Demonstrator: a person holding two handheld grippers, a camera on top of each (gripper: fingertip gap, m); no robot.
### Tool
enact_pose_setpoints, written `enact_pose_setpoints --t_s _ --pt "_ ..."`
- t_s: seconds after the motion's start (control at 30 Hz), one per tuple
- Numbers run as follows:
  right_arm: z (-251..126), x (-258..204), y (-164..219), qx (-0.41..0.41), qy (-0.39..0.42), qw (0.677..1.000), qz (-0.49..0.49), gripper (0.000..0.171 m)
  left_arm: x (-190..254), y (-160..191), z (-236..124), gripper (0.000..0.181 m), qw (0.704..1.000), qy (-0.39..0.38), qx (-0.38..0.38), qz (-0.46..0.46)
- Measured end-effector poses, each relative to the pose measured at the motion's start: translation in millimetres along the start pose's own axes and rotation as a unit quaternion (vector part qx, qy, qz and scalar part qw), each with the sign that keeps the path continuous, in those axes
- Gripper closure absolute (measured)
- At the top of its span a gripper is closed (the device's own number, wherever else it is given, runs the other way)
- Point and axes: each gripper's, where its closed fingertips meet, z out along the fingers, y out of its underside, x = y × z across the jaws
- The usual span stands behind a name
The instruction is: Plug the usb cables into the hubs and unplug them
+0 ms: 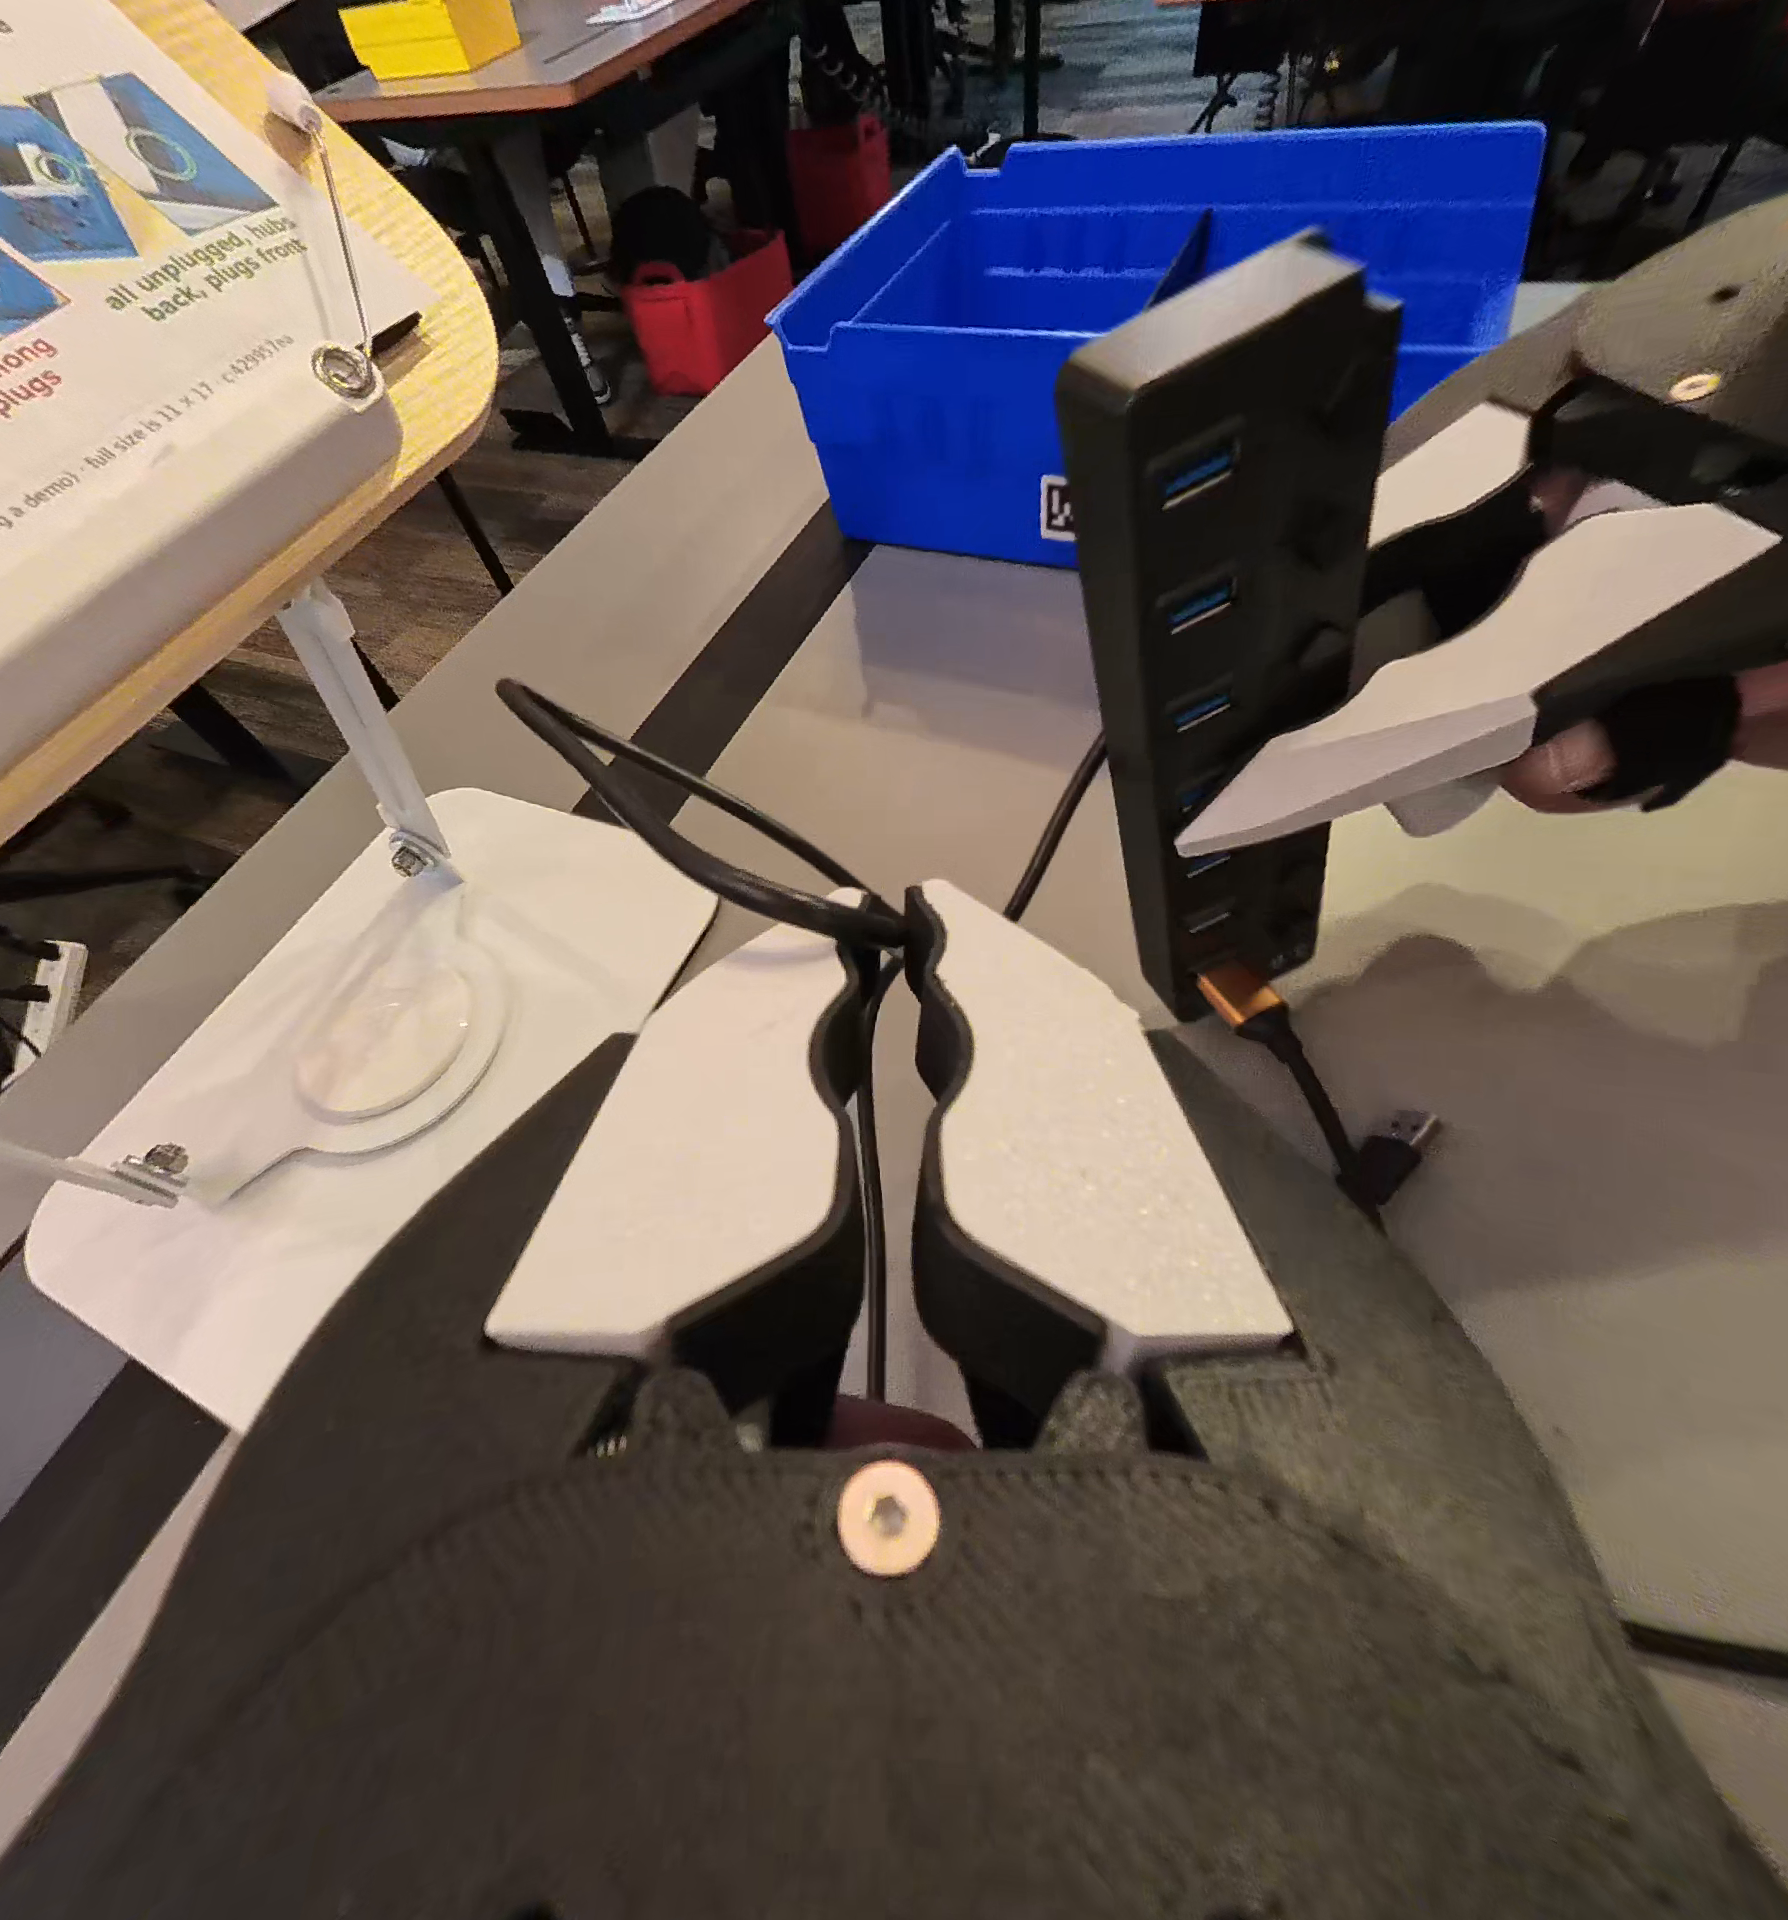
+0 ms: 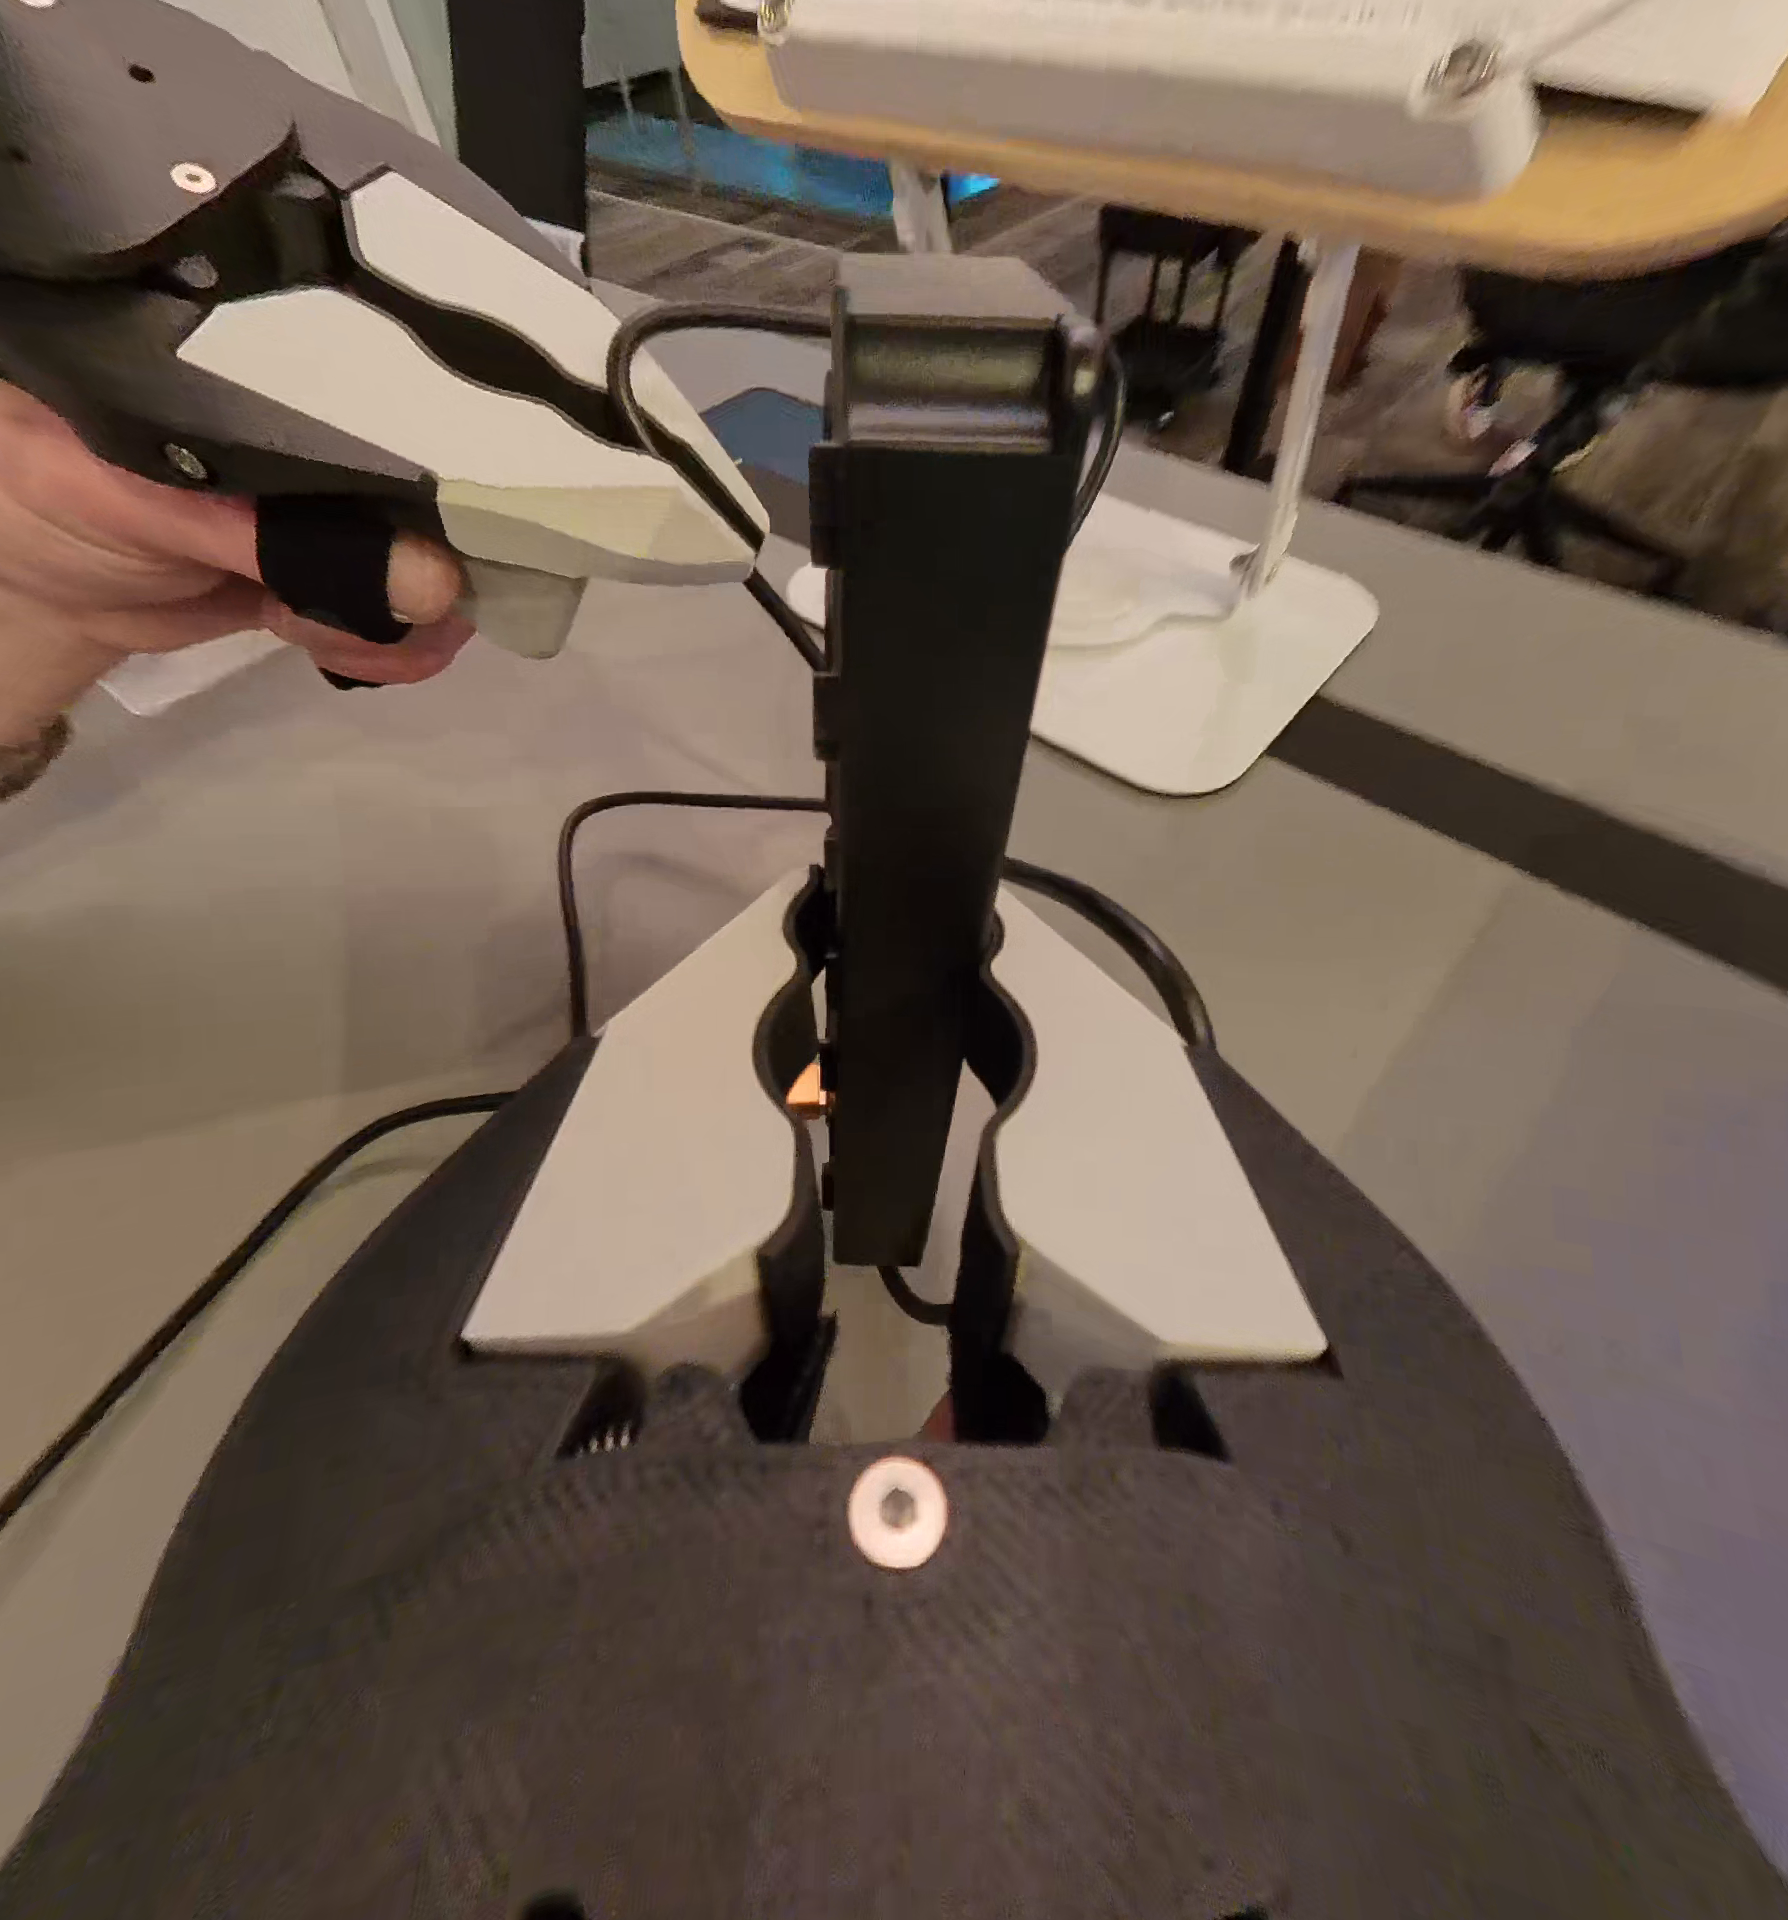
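A black USB hub point(image 1: 1233, 623) with a row of blue ports stands upright above the table. My right gripper point(image 2: 905, 904) is shut on its lower half point(image 2: 931, 727); one white finger point(image 1: 1409, 717) crosses the hub's front in the left wrist view. An orange-collared plug point(image 1: 1245, 1000) sits in the hub's lowest port. My left gripper point(image 1: 895, 925) is shut on a thin black cable point(image 1: 661, 790) that loops out to the left of the tips. In the right wrist view the left gripper point(image 2: 724, 520) is just left of the hub's top. A loose black USB plug point(image 1: 1404, 1132) lies on the table.
A blue bin point(image 1: 1129, 312) stands at the table's far edge behind the hub. A white stand base point(image 1: 370, 1039) with an instruction board point(image 1: 142, 364) on a wooden panel is at the left. More black cable point(image 2: 246, 1226) trails over the grey table point(image 1: 1596, 1299). My hands' fingertips stand some 8 centimetres from each other.
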Motion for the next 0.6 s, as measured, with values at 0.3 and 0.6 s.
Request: enact_pose_setpoints --t_s 0.3,0.6 --pt "1 9 13 -0.03 -0.082 0.983 0.163 0.149 11 18 4 0.177 0.998 0.035 -0.048 0.007" --pt "15 37 43 -0.066 -0.086 0.969 0.223 0.142 17 31 20 0.177 0.992 0.084 -0.052 -0.082"
